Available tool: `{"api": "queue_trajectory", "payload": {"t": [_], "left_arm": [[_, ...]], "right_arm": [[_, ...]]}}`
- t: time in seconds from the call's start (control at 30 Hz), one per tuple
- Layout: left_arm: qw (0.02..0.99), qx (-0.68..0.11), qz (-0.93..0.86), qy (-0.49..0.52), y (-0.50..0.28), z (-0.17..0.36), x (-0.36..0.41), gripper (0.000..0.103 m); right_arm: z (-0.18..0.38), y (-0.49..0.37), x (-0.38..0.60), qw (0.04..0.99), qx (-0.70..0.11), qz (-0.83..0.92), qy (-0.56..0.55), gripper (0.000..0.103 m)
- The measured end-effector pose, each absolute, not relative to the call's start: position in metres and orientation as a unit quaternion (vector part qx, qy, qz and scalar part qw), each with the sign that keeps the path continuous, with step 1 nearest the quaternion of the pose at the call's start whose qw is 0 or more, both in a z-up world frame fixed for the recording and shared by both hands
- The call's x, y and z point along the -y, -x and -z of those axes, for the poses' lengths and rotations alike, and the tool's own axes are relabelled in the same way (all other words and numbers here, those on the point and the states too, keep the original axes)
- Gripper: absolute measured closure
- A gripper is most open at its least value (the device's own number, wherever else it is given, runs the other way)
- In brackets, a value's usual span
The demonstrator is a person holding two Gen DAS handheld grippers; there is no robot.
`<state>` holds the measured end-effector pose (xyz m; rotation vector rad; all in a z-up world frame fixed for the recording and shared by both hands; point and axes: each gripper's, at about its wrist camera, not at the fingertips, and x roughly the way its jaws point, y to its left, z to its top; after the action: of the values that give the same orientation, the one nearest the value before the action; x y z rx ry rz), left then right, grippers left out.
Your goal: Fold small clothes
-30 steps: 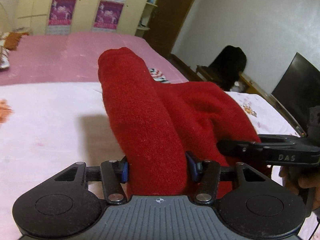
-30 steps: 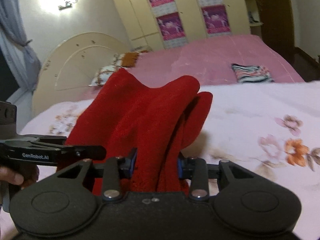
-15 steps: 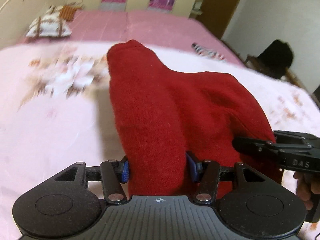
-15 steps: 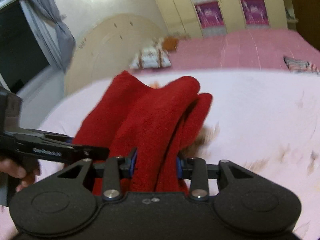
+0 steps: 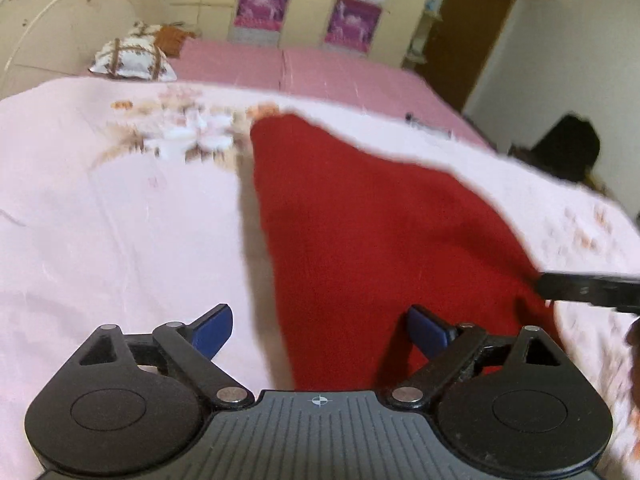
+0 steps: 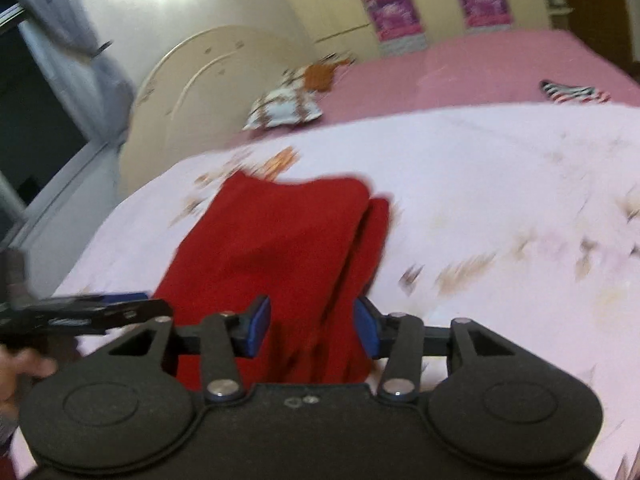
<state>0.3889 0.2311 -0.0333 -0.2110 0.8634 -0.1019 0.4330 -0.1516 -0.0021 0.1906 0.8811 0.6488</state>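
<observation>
Left wrist view: the curved cream headboard [image 5: 60, 20] stands at the far left, and the patterned white pillow [image 5: 132, 60] lies just in front of it on the plain pink sheet [image 5: 320, 68]. Nearer me than the pillow spreads the pale pink floral bedspread [image 5: 100, 220], and the red woollen garment [image 5: 380, 232] lies on it, right of the flower print. Beyond the garment, cream wardrobe doors with purple posters [image 5: 352, 20] line the wall, with a brown door further right and a dark chair in the corner. My left gripper [image 5: 320, 328] is spread wide and holds nothing; the garment's near end lies between its blue pads [image 5: 212, 328], closer to the right one.

Right wrist view: grey curtains hang left of the headboard, and a striped cloth [image 6: 572, 90] lies on the pink sheet far right. My right gripper [image 6: 312, 330] is partly parted, its pads beside the garment's folded end; I cannot tell whether they pinch it.
</observation>
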Motion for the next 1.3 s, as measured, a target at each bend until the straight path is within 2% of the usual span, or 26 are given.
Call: {"api": "queue_trajectory", "payload": {"t": [0.07, 0.1, 0.2, 0.27, 0.37, 0.47, 0.5, 0.6, 0.7, 0.77, 0.8, 0.83, 0.87, 1.1, 1.3], "left_arm": [[0.898, -0.426, 0.041, 0.105, -0.387, 0.043, -0.235, 0.010], [0.898, -0.425, 0.039, 0.111, -0.384, 0.044, -0.236, 0.010], [0.907, -0.408, 0.031, 0.103, -0.370, 0.032, -0.232, 0.010], [0.913, -0.395, 0.031, 0.098, -0.353, 0.024, -0.231, 0.010], [0.913, -0.392, 0.032, 0.109, -0.335, 0.030, -0.234, 0.010], [0.900, -0.421, 0.029, 0.106, -0.328, 0.049, -0.232, 0.010], [0.905, -0.414, 0.029, 0.095, -0.324, 0.053, -0.230, 0.010], [0.907, -0.408, 0.016, 0.099, -0.313, 0.043, -0.230, 0.010], [0.919, -0.386, 0.005, 0.073, -0.290, 0.022, -0.222, 0.010], [0.926, -0.371, 0.006, 0.075, -0.275, 0.008, -0.217, 0.009], [0.929, -0.362, 0.003, 0.077, -0.265, 0.000, -0.213, 0.004], [0.932, -0.354, 0.001, 0.078, -0.257, -0.007, -0.209, 0.000], [0.935, -0.347, 0.001, 0.077, -0.247, -0.014, -0.204, 0.000], [0.942, -0.329, 0.020, 0.058, -0.183, -0.046, -0.162, 0.000], [0.950, -0.308, 0.027, 0.045, -0.140, -0.071, -0.150, 0.000]], "right_arm": [[0.011, -0.426, 0.144, 0.850, -0.430, -0.301, -0.046, 0.069], [0.018, -0.427, 0.136, 0.853, -0.443, -0.276, -0.017, 0.071], [0.026, -0.427, 0.131, 0.864, -0.443, -0.239, 0.010, 0.067], [0.012, -0.413, 0.130, 0.878, -0.417, -0.233, 0.019, 0.069], [-0.002, -0.392, 0.126, 0.880, -0.400, -0.255, 0.007, 0.063], [0.014, -0.389, 0.111, 0.869, -0.421, -0.253, 0.058, 0.067], [0.024, -0.391, 0.108, 0.866, -0.433, -0.236, 0.077, 0.064], [0.026, -0.394, 0.120, 0.868, -0.444, -0.219, 0.046, 0.063], [0.003, -0.367, 0.130, 0.885, -0.409, -0.219, 0.038, 0.061], [-0.011, -0.354, 0.137, 0.891, -0.397, -0.221, 0.022, 0.053], [-0.020, -0.343, 0.141, 0.894, -0.388, -0.222, 0.015, 0.043], [-0.029, -0.333, 0.144, 0.897, -0.381, -0.224, 0.009, 0.039], [-0.037, -0.323, 0.147, 0.899, -0.376, -0.227, 0.003, 0.034], [-0.065, -0.246, 0.156, 0.908, -0.357, -0.218, 0.001, 0.020], [-0.079, -0.210, 0.167, 0.908, -0.350, -0.228, -0.005, 0.016]]}}
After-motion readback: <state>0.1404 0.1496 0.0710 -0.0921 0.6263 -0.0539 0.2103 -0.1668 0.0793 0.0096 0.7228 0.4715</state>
